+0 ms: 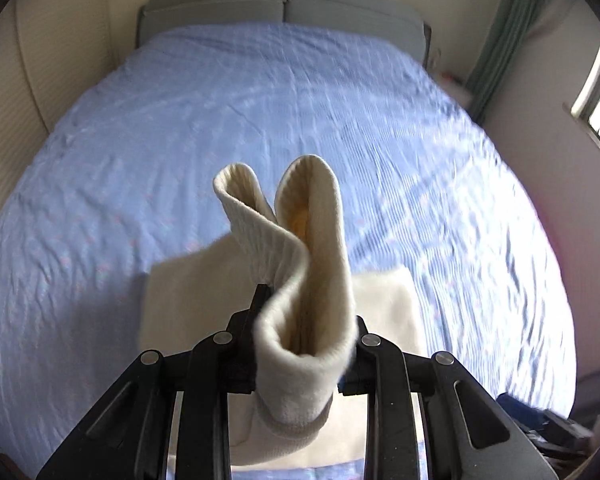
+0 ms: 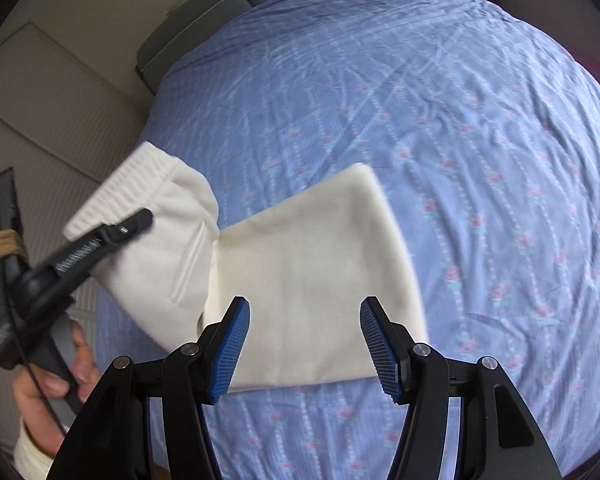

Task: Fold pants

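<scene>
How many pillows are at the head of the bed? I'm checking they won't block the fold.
2. The left pillow and the right pillow lie side by side against the wall, beyond the blue sheet. More could be hidden behind them.

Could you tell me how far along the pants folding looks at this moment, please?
Partly done: the lower part of the cream pants already lies flat and doubled on the blue bedspread. In hand: the left gripper is clamped on the ribbed waistband, holding that end up. The right gripper is open and empty. Left: laying the waistband end over and smoothing it.
</scene>
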{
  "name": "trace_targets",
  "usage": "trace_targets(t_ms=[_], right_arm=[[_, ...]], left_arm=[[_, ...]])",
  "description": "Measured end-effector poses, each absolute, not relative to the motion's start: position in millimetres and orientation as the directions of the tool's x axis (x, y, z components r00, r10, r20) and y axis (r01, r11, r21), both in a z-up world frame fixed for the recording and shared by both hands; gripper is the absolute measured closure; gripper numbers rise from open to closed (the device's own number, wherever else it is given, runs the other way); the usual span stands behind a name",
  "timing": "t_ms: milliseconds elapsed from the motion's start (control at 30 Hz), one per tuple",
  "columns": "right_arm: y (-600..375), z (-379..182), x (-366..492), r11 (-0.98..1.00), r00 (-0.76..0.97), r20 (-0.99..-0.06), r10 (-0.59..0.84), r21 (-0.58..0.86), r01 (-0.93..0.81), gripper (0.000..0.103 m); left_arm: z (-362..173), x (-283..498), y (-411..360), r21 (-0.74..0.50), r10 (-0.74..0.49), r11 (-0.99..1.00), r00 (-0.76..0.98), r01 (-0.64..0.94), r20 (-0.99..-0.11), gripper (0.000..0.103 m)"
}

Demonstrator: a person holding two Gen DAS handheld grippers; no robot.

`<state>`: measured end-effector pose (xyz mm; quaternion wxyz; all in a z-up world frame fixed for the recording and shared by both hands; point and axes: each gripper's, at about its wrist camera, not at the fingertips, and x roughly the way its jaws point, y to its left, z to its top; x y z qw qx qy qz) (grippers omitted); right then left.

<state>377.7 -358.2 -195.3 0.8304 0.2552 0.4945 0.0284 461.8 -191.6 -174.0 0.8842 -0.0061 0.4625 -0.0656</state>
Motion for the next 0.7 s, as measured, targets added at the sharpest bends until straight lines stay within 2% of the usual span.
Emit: trace_targets(t_ms=[267, 300, 333, 400, 433, 500, 700], right_arm=[[-414, -221, 376, 0.874, 0.468, -0.838, 0.281, 0.425, 0.235, 0.043], [-417, -224, 377, 0.875, 0.46, -0.842, 0.281, 0.422, 0.238, 0.043], [-419, -227, 379, 0.877, 0.451, -0.847, 0.282, 0.418, 0.237, 0.043], [-422, -231, 379, 0.879, 0.44, -0.849, 0.293, 0.42, 0.225, 0.043], [-422, -233, 380, 0.88, 0.437, -0.849, 0.297, 0.421, 0.22, 0.043], [-420, -234, 379, 0.884, 0.431, -0.849, 0.306, 0.421, 0.201, 0.043], [-401, -248, 402, 0.865, 0.426, -0.805, 0.413, 0.493, 0.093, 0.043]], left_arm=[[-245, 468, -282, -0.032, -0.116, 0.974, 0.375, 0.223, -0.92, 0.072], [-250, 467, -286, -0.055, -0.137, 0.972, 0.357, 0.23, -0.924, 0.065], [-252, 467, -286, -0.103, -0.179, 0.967, 0.329, 0.234, -0.927, 0.057], [-249, 463, -280, -0.213, -0.273, 0.952, 0.298, 0.218, -0.915, 0.054], [-244, 461, -277, -0.227, -0.287, 0.95, 0.31, 0.215, -0.906, 0.044], [-236, 454, -267, -0.2, -0.263, 0.958, 0.355, 0.205, -0.897, 0.036], [-239, 443, -210, -0.141, -0.171, 0.984, 0.352, 0.11, -0.92, 0.035]])
